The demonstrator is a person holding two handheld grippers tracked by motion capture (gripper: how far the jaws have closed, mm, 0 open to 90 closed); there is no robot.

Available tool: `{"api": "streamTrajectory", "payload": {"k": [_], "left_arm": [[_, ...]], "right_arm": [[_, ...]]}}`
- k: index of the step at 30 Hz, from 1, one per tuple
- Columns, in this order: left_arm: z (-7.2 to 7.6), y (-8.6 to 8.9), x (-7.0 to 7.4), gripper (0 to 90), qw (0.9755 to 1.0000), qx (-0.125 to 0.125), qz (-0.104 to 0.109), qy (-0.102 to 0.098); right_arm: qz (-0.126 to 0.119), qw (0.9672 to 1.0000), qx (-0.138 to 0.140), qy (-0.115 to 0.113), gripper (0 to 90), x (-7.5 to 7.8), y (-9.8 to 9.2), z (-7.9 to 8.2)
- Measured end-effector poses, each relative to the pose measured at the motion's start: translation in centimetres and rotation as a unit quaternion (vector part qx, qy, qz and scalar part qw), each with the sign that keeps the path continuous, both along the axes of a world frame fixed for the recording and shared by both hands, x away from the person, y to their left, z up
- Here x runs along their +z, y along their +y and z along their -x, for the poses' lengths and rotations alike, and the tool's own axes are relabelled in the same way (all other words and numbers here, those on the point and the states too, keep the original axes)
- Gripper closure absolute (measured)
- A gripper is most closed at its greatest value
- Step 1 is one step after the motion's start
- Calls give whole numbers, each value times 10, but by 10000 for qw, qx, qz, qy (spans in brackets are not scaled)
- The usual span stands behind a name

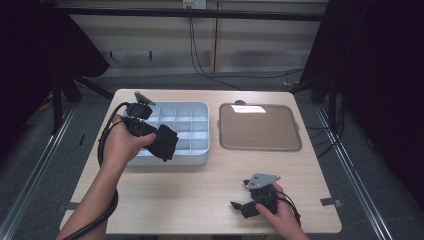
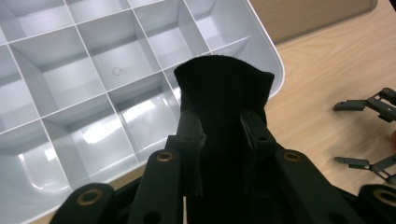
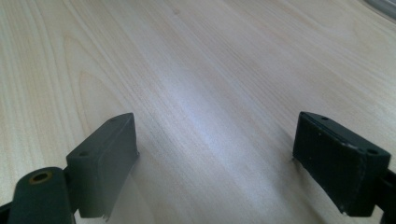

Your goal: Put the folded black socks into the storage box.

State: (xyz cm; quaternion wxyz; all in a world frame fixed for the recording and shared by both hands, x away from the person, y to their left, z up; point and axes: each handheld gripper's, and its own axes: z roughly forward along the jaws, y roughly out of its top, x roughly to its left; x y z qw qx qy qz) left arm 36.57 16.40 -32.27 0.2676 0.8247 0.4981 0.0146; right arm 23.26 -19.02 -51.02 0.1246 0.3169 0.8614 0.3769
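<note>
1. A recording lab or test booth: black curtains (image 1: pixel 380 75) hang on both sides.
2. Metal floor rails (image 1: pixel 30 185), loose black cables (image 1: pixel 200 65) and a lone pale wooden surface (image 1: pixel 200 200).

We see the high view lit from overhead: the pale wooden surface (image 1: pixel 200 200) is evenly bright, while both sides fall off to near black. A white glare patch sits on the brown translucent flat lid (image 1: pixel 248 109). Overall the picture is soft and low in detail. In the left gripper view, the grey plastic compartment tray (image 2: pixel 93 70) shows bright reflections on the cell floors; the black folded fabric piece (image 2: pixel 222 107) is so dark that we read little texture. In the right gripper view, a broad soft sheen runs across the wood grain, and the black tongs (image 3: pixel 215 163) are slightly blurred, casting faint shadows.
</note>
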Motion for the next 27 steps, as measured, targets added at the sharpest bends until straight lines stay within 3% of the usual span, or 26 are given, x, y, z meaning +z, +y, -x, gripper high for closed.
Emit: {"api": "streamTrajectory", "payload": {"k": [15,27], "left_arm": [[-13,18,0,722,9996,270,-28,32],[-24,37,1,722,9990,435,24,-63]], "right_arm": [[-1,10000,-1,-1,132,0,0,0],[-12,10000,5,27,132,0,0,0]]}}
